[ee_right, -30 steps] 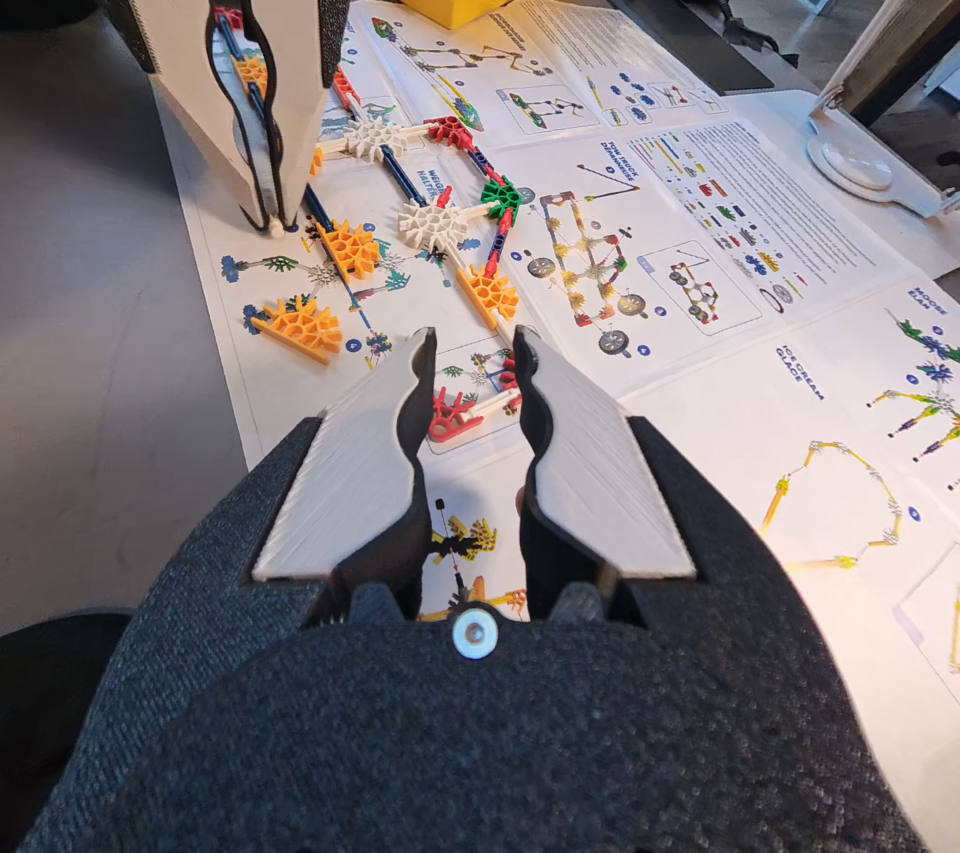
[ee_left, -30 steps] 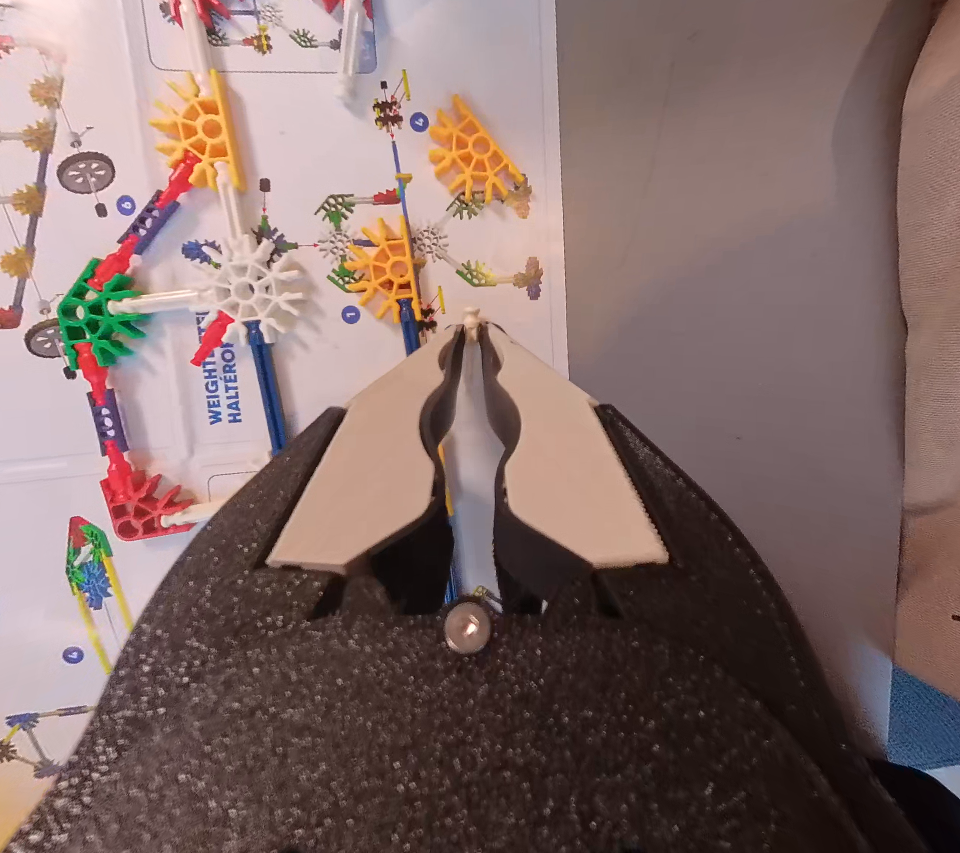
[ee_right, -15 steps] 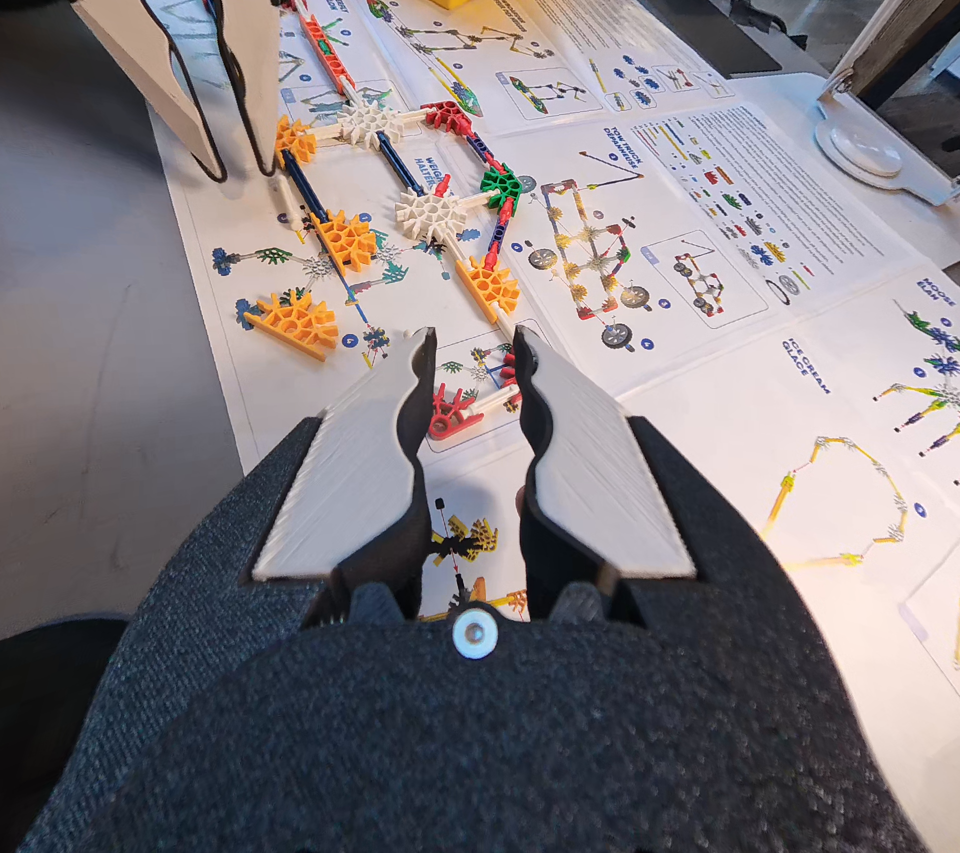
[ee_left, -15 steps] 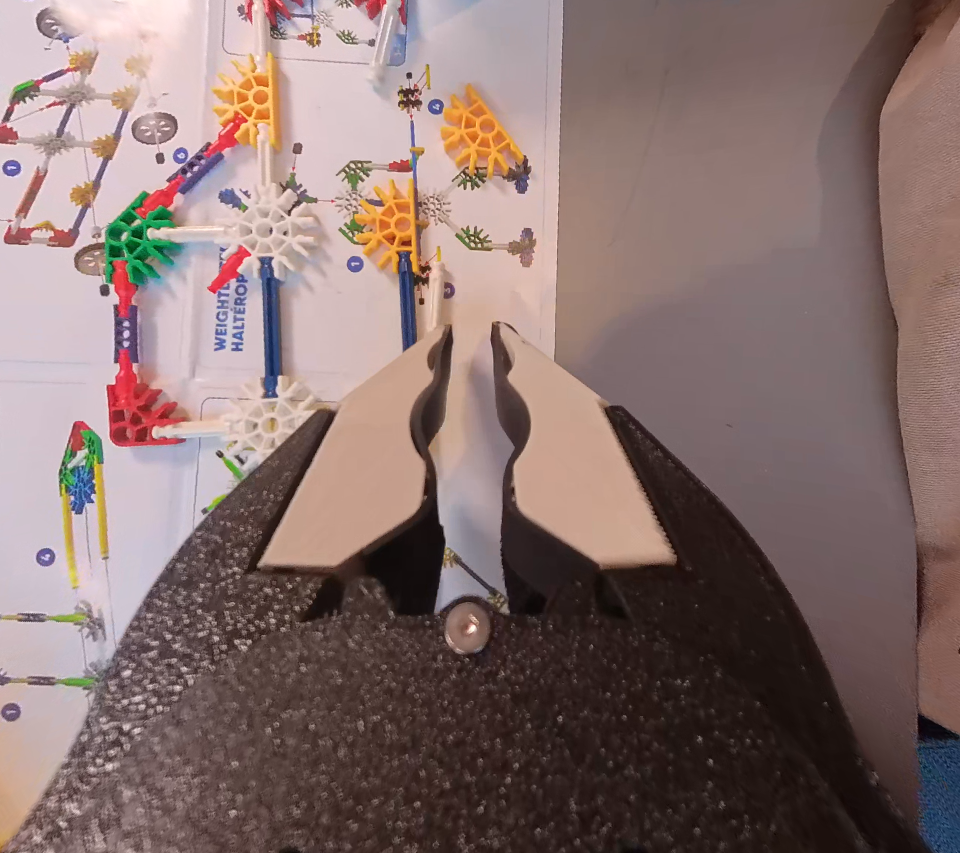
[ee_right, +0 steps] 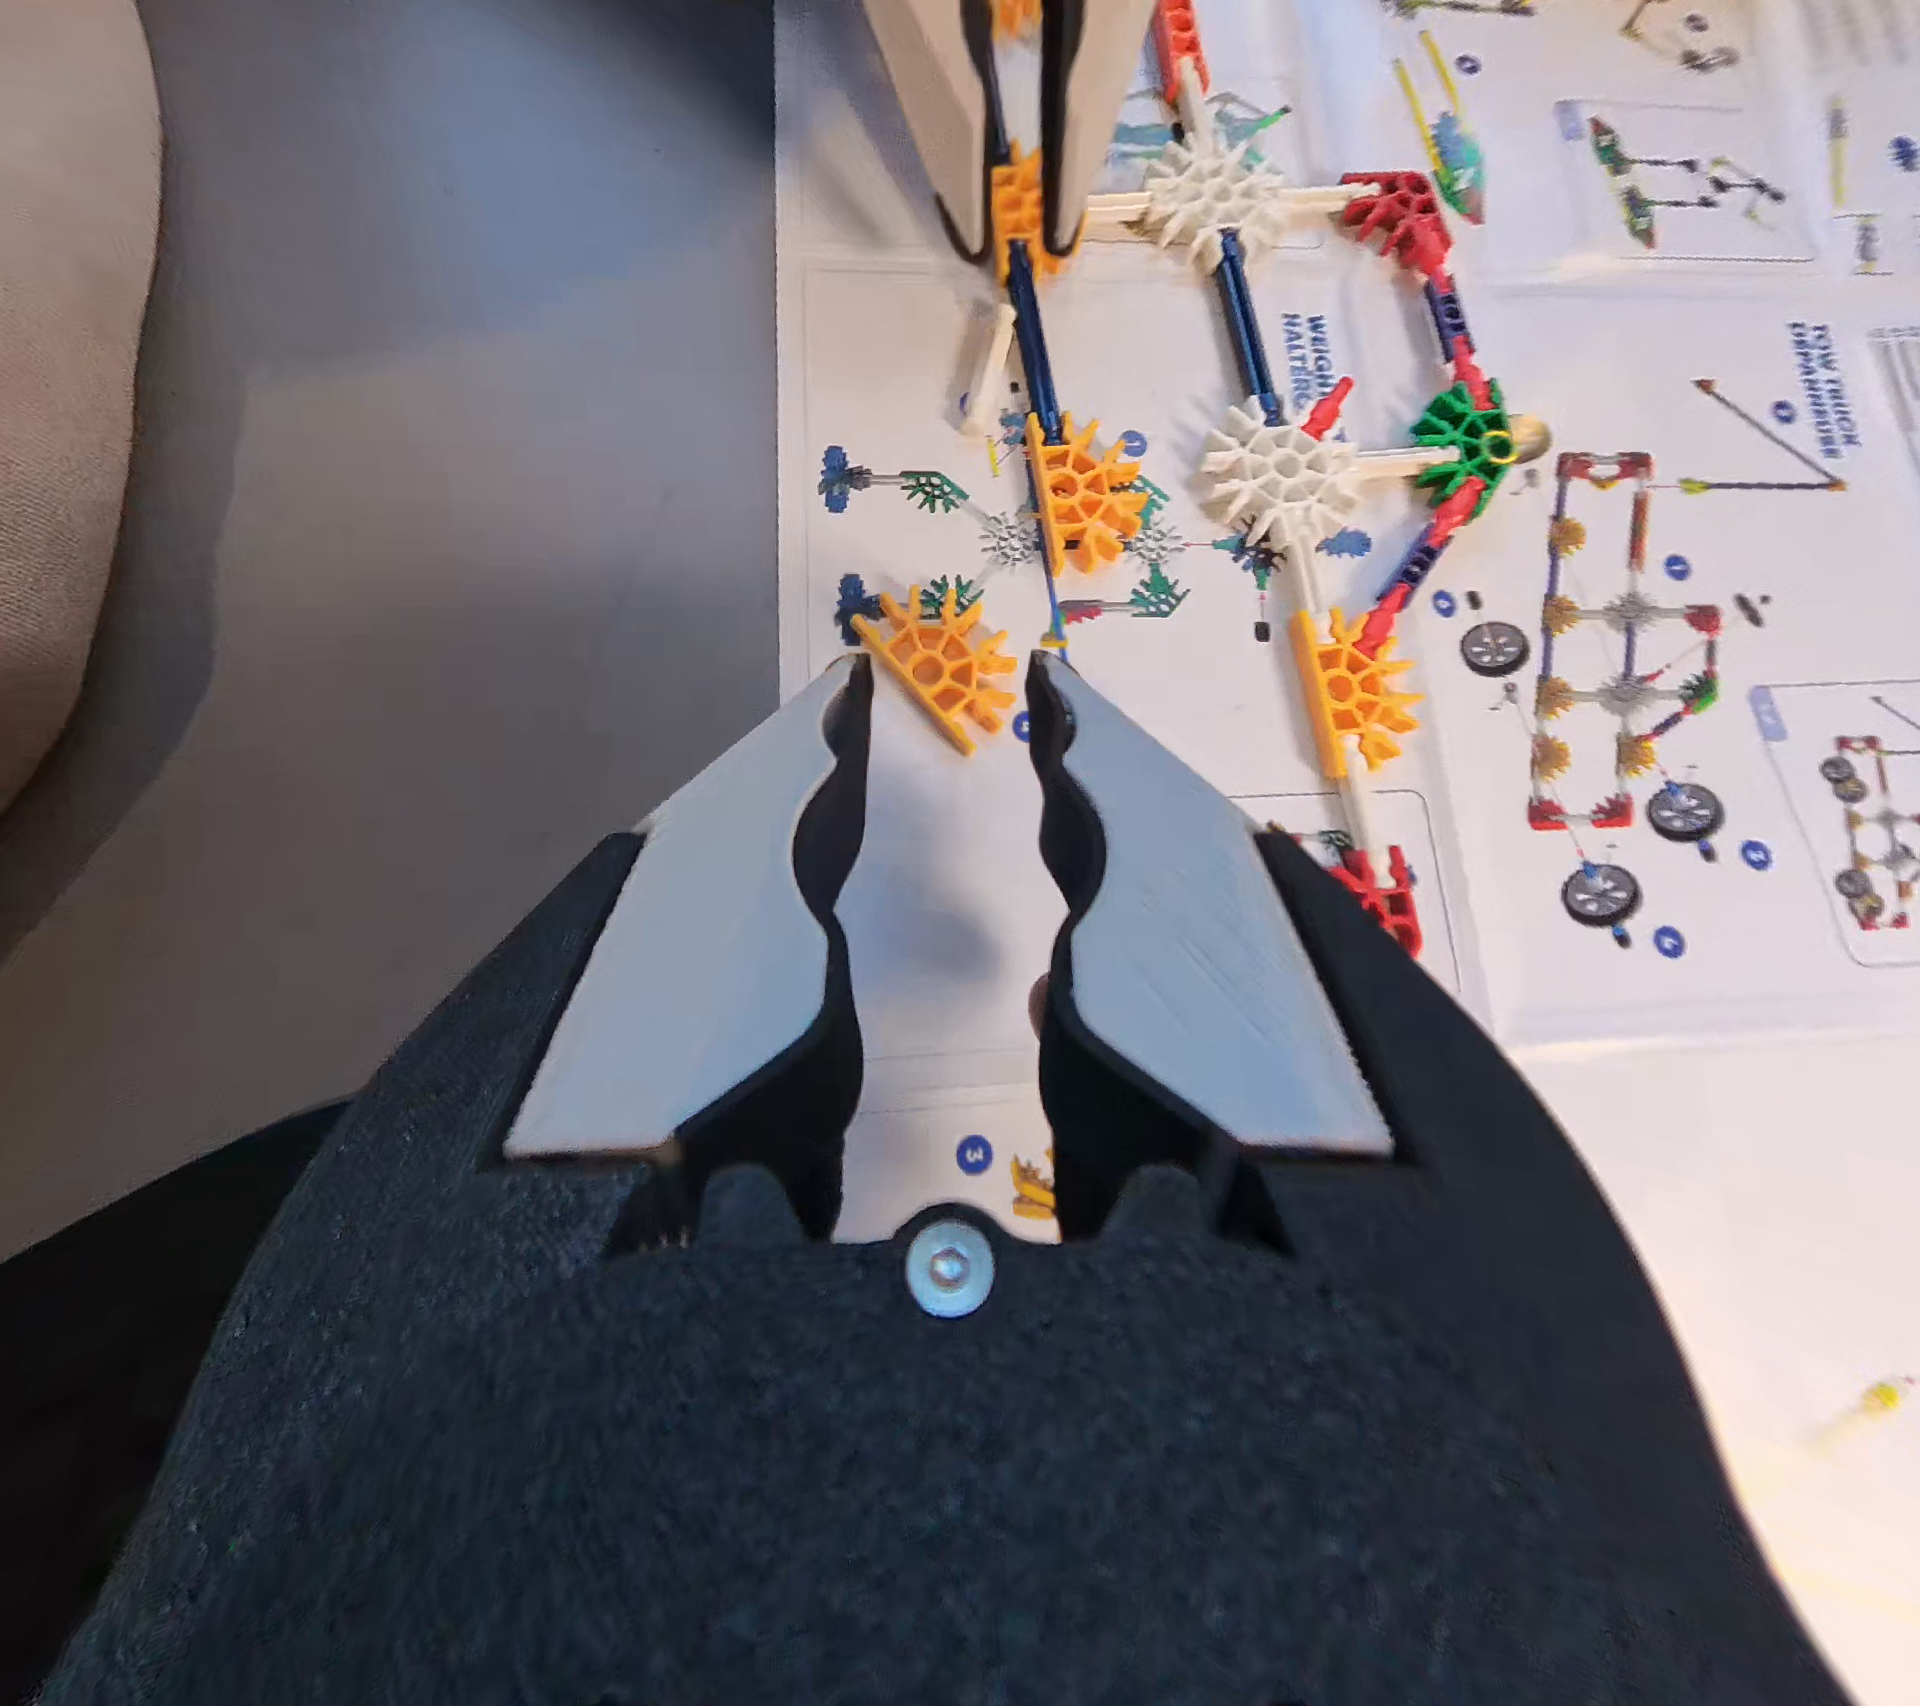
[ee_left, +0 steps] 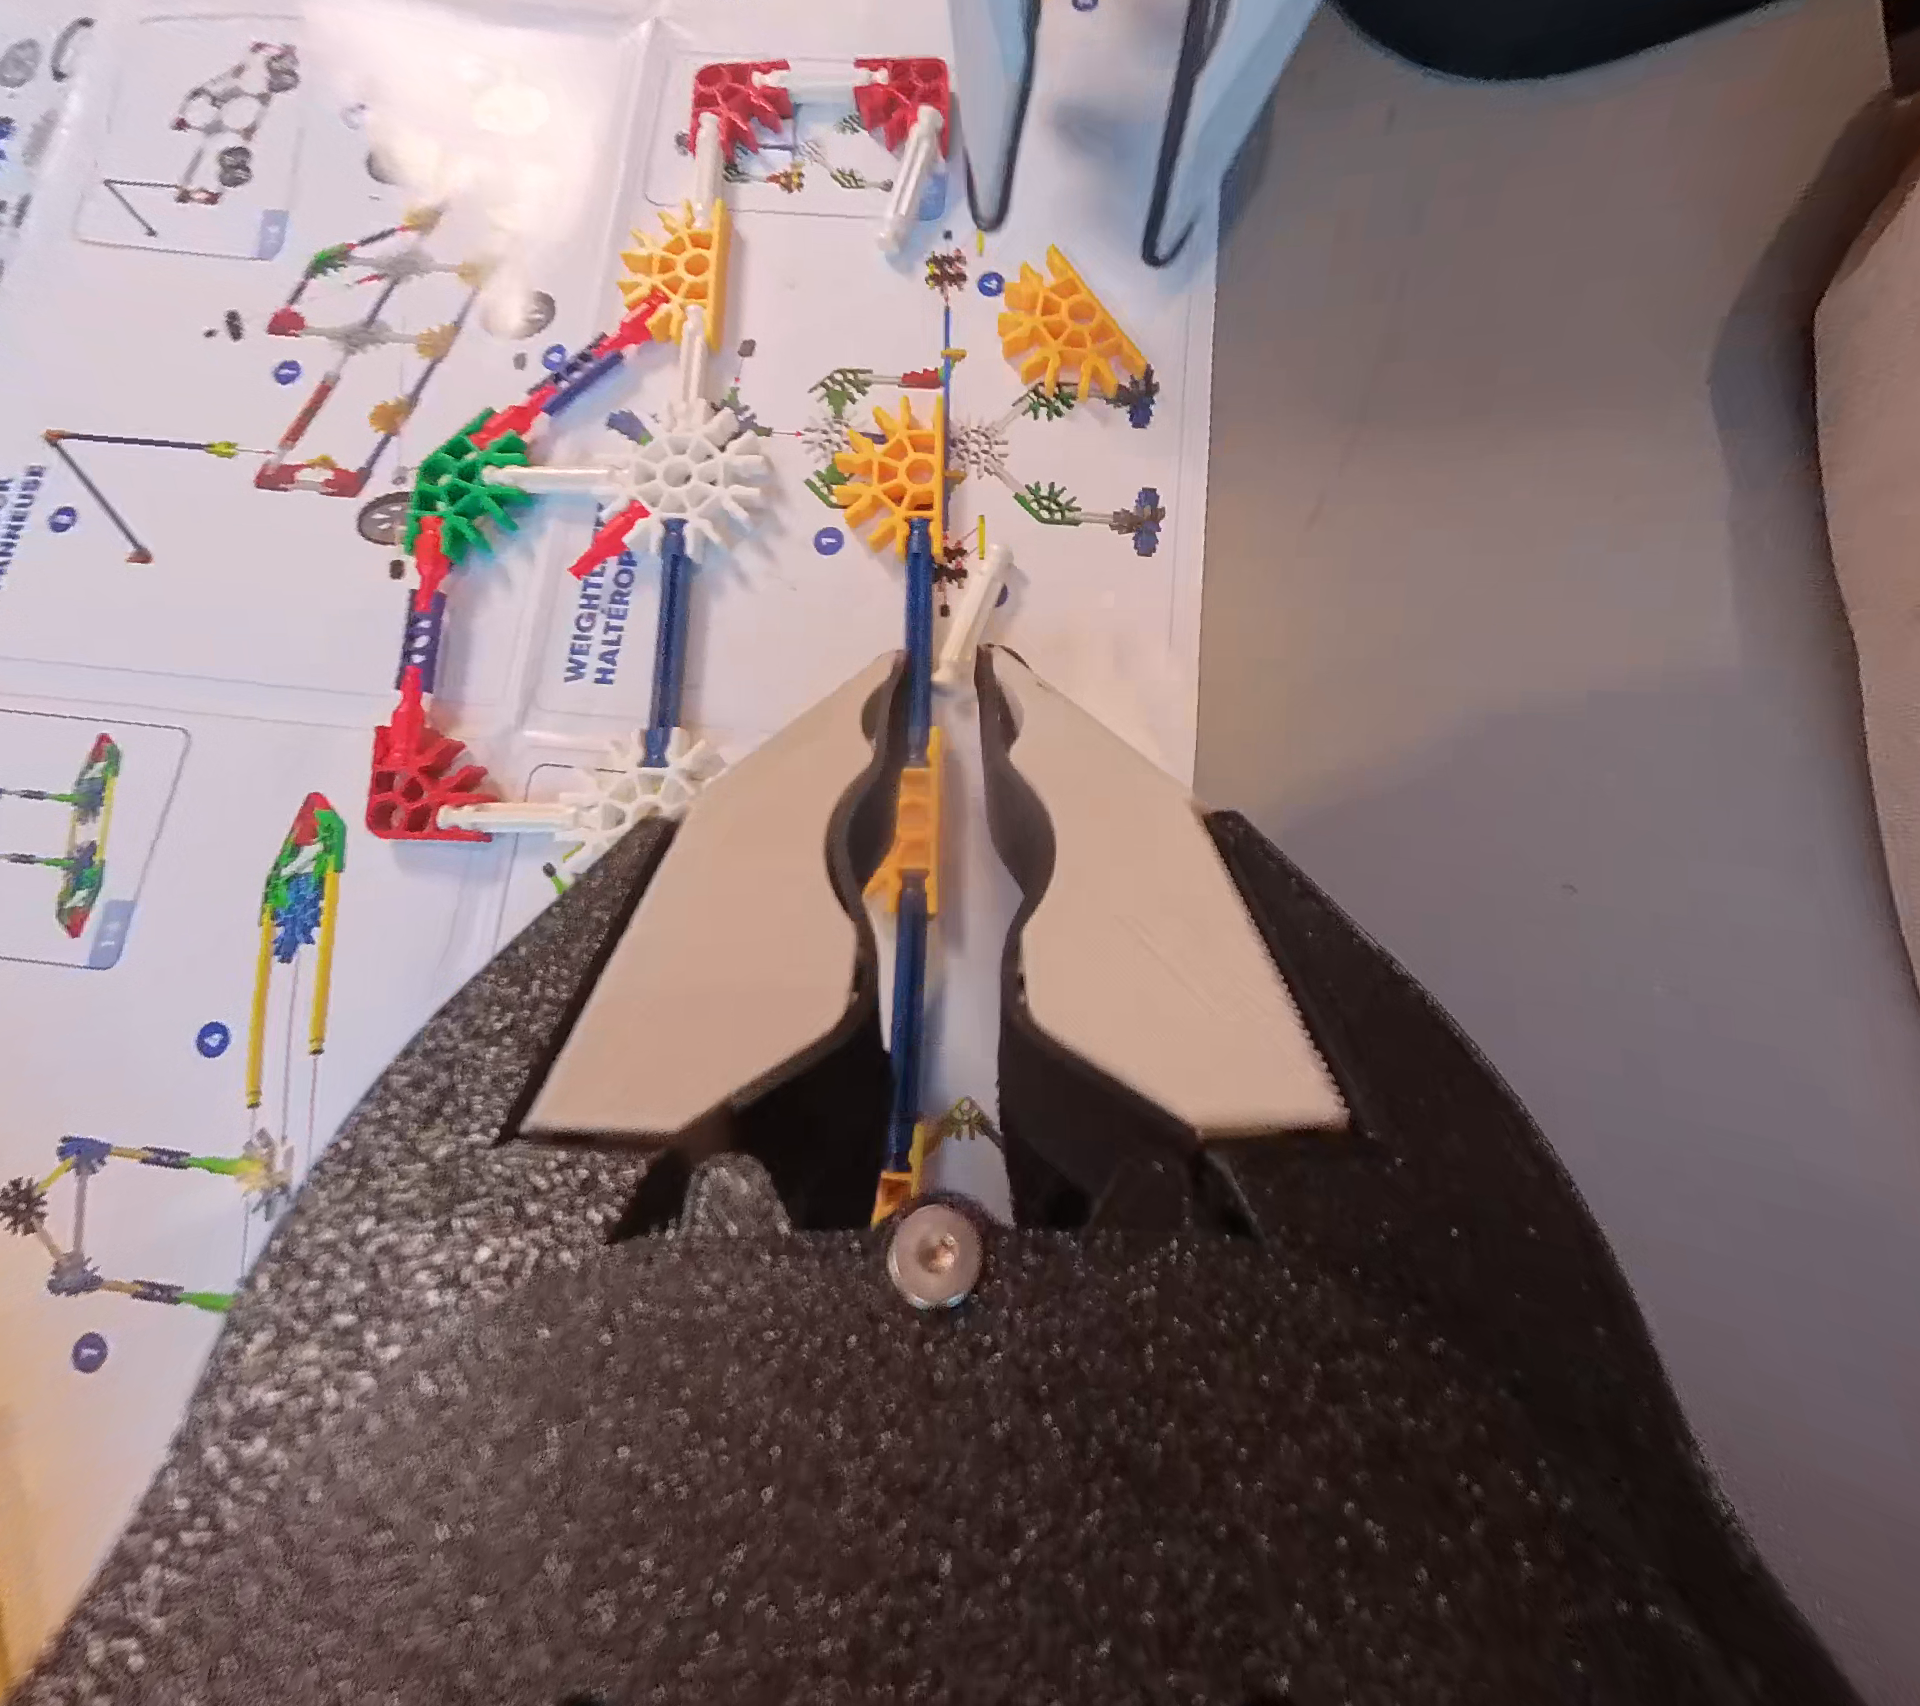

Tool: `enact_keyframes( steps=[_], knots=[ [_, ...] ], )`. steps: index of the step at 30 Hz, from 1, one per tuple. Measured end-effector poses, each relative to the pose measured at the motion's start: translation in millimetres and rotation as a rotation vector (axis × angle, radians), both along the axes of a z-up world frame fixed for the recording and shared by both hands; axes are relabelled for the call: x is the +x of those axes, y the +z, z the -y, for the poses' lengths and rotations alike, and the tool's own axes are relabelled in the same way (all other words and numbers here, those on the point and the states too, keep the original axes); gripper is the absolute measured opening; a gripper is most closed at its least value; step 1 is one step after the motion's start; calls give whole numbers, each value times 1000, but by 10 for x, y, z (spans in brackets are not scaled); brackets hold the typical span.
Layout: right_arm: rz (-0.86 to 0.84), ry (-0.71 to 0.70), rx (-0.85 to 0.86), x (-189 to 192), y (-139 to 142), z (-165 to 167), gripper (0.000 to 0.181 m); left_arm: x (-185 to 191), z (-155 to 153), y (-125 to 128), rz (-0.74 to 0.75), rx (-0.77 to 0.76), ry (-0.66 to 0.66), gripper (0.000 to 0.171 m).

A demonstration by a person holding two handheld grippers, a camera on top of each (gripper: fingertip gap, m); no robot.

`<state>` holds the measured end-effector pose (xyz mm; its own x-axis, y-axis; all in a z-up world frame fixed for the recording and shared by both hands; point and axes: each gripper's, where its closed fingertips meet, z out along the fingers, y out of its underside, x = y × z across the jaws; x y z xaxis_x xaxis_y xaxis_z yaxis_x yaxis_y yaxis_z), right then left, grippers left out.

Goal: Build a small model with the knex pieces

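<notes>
Orange connector (ee_right: 940,664) sits by half-open right claw (ee_right: 945,669), untouched.

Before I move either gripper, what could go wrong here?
1. The left gripper straddles an orange connector joined to a blue rod; moving it may drag the linked frame across the instruction sheet.
2. A loose white rod lies beside its fingertips and could be knocked away.
3. The open right gripper has a loose orange piece at its tips; a nudge could push it off the sheet.
</notes>
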<state>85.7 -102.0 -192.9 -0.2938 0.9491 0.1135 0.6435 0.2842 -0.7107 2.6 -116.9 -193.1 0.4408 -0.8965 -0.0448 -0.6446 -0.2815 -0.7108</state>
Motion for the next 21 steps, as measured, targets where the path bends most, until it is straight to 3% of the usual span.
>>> enact_keyframes(
  steps=[6, 10, 13, 21],
  knots=[
    [174, 66, -7, -8, -111, -21, 31, -57, -32, 17, 38, 56, -7, 23],
    [223, 70, -33, -21, -175, 2, 31, 19, 8, 7, 27, 107, -57, 22],
    [226, 48, -40, 5, -181, 15, 23, 40, 26, -50, 8, 103, -66, 19],
    [212, -108, -60, 180, -179, -1, 22, 45, 21, -135, -53, 125, -69, 11]
  ],
)
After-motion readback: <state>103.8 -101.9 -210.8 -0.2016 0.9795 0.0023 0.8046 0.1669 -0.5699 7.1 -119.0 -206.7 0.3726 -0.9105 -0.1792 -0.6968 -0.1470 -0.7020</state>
